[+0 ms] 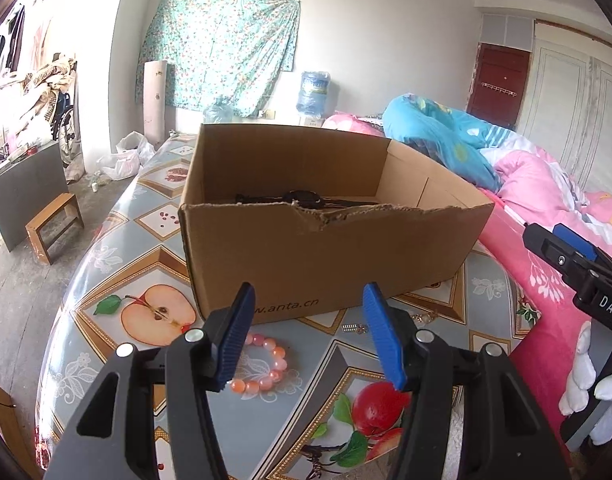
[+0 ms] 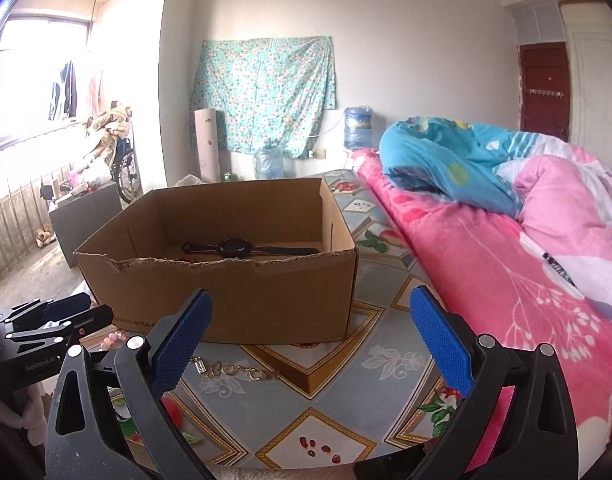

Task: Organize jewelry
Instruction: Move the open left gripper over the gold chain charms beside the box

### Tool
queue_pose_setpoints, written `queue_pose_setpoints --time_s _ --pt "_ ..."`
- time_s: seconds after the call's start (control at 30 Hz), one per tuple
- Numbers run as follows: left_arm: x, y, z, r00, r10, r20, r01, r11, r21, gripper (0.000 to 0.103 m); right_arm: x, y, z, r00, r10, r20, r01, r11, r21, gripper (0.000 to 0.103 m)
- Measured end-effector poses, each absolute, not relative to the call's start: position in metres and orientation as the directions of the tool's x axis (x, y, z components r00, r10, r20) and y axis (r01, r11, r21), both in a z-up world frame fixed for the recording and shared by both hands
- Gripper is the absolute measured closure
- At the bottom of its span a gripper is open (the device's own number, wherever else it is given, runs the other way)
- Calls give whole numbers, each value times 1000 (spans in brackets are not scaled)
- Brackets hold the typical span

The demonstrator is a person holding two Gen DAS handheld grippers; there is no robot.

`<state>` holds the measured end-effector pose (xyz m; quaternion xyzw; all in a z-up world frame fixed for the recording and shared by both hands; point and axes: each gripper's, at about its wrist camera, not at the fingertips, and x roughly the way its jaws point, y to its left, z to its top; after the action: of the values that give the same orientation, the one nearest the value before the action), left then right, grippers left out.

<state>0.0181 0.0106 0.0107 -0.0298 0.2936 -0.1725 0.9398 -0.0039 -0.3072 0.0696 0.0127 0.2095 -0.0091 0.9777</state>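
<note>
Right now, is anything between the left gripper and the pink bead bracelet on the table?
Nothing visible. The left gripper is open and empty above the pink bead bracelet, which lies bare on the tablecloth in front of the cardboard box.

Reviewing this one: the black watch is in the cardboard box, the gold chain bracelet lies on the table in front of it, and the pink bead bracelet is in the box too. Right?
Not quite. The pink bead bracelet is not in the cardboard box; it lies on the table in front of it, as the left wrist view shows. The black watch is inside, and the gold chain bracelet is on the table.
</note>
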Motion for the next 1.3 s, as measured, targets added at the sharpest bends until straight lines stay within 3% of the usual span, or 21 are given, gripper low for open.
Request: queue_pose_setpoints --time_s 0.17,0.33,0.5,0.7,0.77,0.93,1.3 --pt "19 2 9 748 -397 -531 345 917 -200 48 -8 -309 64 906 30 -422 -5 998 59 10" --pt "25 -6 4 718 -411 -562 370 909 -191 48 -9 -311 34 866 64 -496 -8 993 114 27" --pt "34 -19 -3 699 -396 -596 387 910 -150 48 3 -310 13 819 99 -566 -28 991 132 50" --pt "38 -48 -20 654 -380 -654 445 893 -73 53 24 -307 -1 767 151 -624 -88 987 131 68" --pt "39 -55 -26 633 -377 -676 463 884 -60 57 27 -307 -4 756 164 -633 -98 985 139 69" --pt "43 -69 -37 573 -403 -713 518 853 -66 82 31 -309 -14 732 164 -661 -97 986 137 69" --pt "54 -86 -44 512 -433 -742 591 804 -63 90 46 -318 -16 711 160 -685 -79 986 149 69"
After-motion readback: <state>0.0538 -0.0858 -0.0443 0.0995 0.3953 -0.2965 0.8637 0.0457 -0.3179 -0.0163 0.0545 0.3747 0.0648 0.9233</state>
